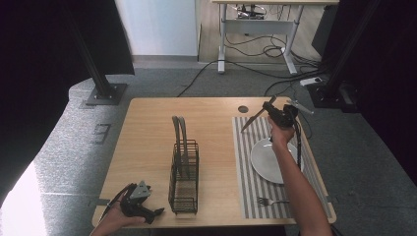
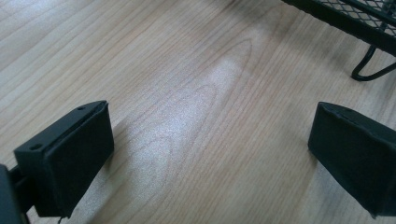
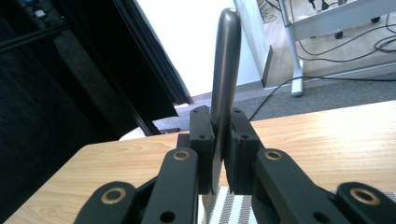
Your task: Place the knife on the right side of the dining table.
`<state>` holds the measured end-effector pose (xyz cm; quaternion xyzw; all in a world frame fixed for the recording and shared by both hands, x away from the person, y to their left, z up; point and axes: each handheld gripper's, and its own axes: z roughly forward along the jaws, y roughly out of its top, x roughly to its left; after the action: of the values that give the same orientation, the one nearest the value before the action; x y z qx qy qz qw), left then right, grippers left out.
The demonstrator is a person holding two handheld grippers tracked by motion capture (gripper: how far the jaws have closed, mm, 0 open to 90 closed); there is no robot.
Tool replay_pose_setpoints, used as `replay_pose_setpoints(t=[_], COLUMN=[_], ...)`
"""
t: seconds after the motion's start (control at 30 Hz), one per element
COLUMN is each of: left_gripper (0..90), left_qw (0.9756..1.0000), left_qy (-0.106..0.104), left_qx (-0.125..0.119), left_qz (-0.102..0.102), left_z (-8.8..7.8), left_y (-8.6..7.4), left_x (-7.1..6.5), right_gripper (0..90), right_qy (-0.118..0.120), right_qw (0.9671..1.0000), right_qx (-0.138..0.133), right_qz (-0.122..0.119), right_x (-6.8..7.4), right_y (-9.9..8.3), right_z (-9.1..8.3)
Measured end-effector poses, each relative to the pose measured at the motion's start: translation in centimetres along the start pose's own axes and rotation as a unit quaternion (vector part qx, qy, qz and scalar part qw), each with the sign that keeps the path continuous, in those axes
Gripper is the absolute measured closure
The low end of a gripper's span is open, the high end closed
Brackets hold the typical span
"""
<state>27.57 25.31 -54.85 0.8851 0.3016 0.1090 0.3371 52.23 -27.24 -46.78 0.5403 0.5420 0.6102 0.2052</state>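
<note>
High view: right hand-held gripper (image 1: 272,109) lifts knife (image 1: 252,120) above striped mat (image 1: 244,162); plate (image 1: 266,162), fork (image 1: 268,201), wire rack (image 1: 184,176) on surface (image 1: 147,142).
Left gripper view: left hand-held gripper (image 2: 210,154) gaping, empty.
Right gripper view: jaws clamp knife (image 3: 225,79).

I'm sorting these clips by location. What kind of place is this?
Probably a lab or office set up for recording: black curtains, a desk with loose cables, and a staged table with plate and fork.

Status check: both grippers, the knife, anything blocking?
Right gripper shut on knife, held above the striped mat's far end. Left gripper open, low over bare table by wire rack. Plate, fork on mat; nothing blocking.
</note>
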Motion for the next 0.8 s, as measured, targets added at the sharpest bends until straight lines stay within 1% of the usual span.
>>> replay_pose_setpoints(t=[0.07, 0.13, 0.23, 0.3, 0.63, 0.8], left_gripper=[0.0, 0.0, 0.0, 0.0, 0.0, 0.0], left_qw=[1.0, 1.0, 1.0, 1.0, 1.0, 1.0], left_qy=[0.0, 0.0, 0.0, 0.0, 0.0, 0.0], left_qx=[0.0, 0.0, 0.0, 0.0, 0.0, 0.0], left_qz=[0.0, 0.0, 0.0, 0.0, 0.0, 0.0], left_z=[0.0, 0.0, 0.0, 0.0, 0.0, 0.0], left_y=[0.0, 0.0, 0.0, 0.0, 0.0, 0.0], left_x=[0.0, 0.0, 0.0, 0.0, 0.0, 0.0], right_gripper=[81.4, 81.2, 80.6, 79.9, 78.0, 76.9], right_qy=[-0.01, -0.013, -0.02, -0.025, -0.043, -0.053], right_qw=[0.9999, 0.9999, 0.9997, 0.9995, 0.9987, 0.9981], right_qx=[0.005, 0.009, 0.013, 0.017, 0.027, 0.031], right_qz=[-0.004, -0.005, -0.001, -0.002, -0.004, 0.001], right_x=[-0.3, -0.4, -0.8, -1.2, -2.0, -2.5], right_y=[0.1, 0.1, 0.1, 0.1, 0.1, 0.0], right_z=[-0.1, -0.2, -0.3, -0.4, -0.5, -0.4])
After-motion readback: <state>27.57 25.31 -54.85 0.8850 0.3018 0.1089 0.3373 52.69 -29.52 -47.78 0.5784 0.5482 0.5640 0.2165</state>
